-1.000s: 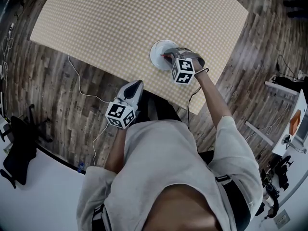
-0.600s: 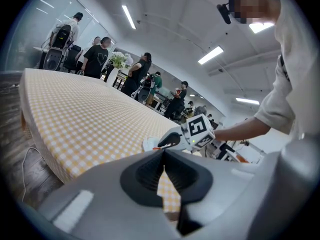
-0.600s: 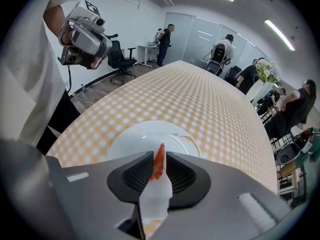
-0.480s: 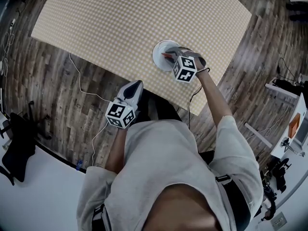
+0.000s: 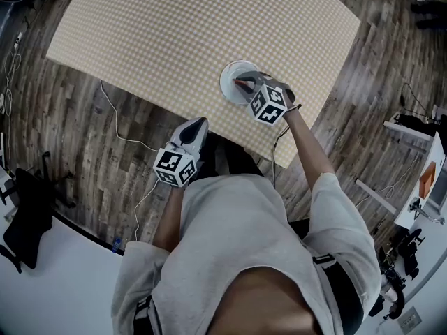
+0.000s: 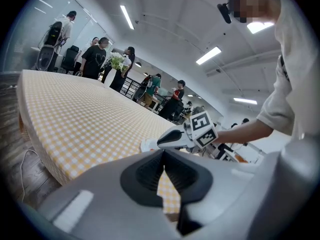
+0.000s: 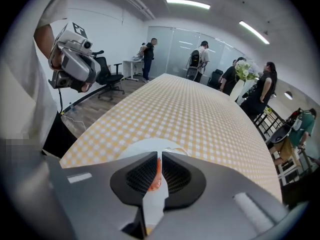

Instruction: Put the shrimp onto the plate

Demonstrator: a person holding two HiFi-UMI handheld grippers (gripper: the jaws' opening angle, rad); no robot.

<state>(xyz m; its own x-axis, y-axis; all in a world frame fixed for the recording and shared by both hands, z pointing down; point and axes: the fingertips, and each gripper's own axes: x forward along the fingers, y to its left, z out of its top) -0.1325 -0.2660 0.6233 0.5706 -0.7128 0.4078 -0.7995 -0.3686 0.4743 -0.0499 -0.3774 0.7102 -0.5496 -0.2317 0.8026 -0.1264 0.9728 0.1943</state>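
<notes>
Head view: right gripper [image 5: 250,86] is over the near-right part of the white plate [image 5: 228,74], nose tilted down. The shrimp [image 5: 242,83] sits at its tips as a red streak poking out over the plate. Its long axis runs roughly left-right in frame, free end toward plate centre. Right arm is stretched forward, forearm bare, sleeve bunched at the elbow. Left gripper [image 5: 200,122] is parked at the near edge of the checkered cloth [image 5: 174,33], well apart from the plate, with that arm bent in close to the body.

Left gripper view: left gripper [image 6: 163,154] has its tips pressed together with nothing in them, only cloth visible through the slit behind. It's aimed across the table at the right gripper [image 6: 175,139] and the plate edge [image 6: 145,145].

Right gripper view: right gripper [image 7: 159,155] jaws have just been closing and the gap is now narrow. The shrimp [image 7: 157,176] is pinched between the pads, lying along the jaw line, thick glossy end toward the camera, thin end toward the tips. Plate [image 7: 145,148] is directly below.
</notes>
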